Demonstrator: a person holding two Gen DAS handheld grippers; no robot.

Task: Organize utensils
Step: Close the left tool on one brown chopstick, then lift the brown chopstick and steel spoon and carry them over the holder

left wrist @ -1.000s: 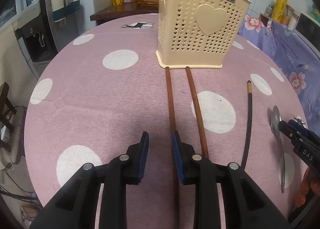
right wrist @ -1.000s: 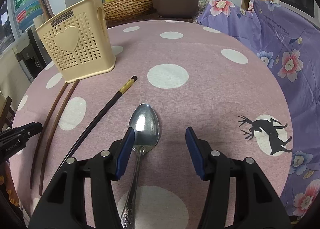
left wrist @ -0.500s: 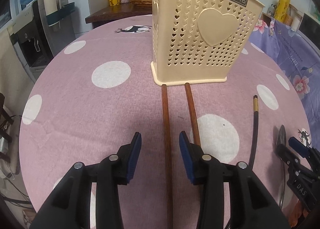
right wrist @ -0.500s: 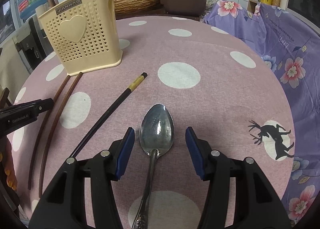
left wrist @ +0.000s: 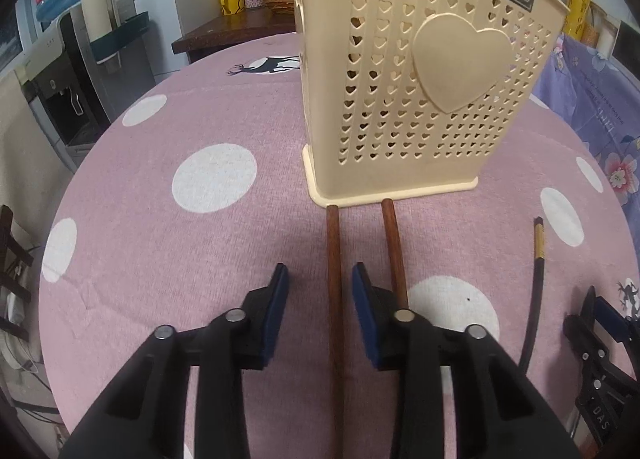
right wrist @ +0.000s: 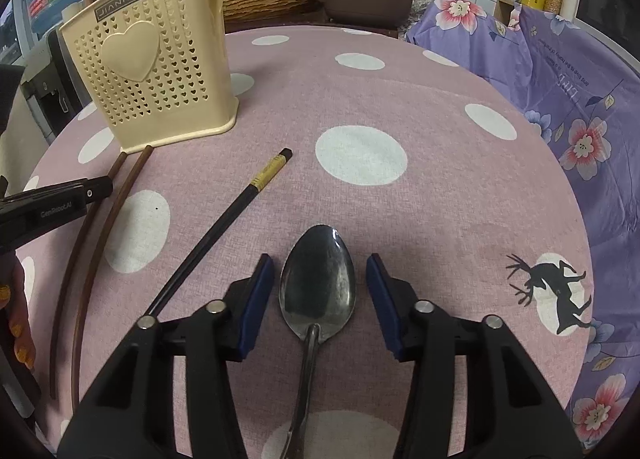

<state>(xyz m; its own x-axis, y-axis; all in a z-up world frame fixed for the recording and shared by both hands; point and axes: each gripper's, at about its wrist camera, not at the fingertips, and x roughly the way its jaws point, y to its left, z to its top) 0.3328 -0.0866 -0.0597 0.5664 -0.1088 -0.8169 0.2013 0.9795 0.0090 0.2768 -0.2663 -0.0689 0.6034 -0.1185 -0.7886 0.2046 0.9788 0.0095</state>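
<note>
Pink polka-dot tablecloth (right wrist: pixel 440 187), cream utensil basket (left wrist: pixel 420 99) at 12 o'clock, left gripper (left wrist: pixel 320 291) narrowed around brown chopstick (left wrist: pixel 334 299), untouched, right gripper (right wrist: pixel 320 279) closing beside spoon (right wrist: pixel 318 283), unpinched

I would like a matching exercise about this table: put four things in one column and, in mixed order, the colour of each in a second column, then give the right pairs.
Things:
1. spoon
2. utensil basket
3. tablecloth
4. chopstick between the left tool's pads

Colours:
A. pink with white dots
B. reddish brown
C. silver metal
D. cream

Pairs: 1-C, 2-D, 3-A, 4-B
</note>
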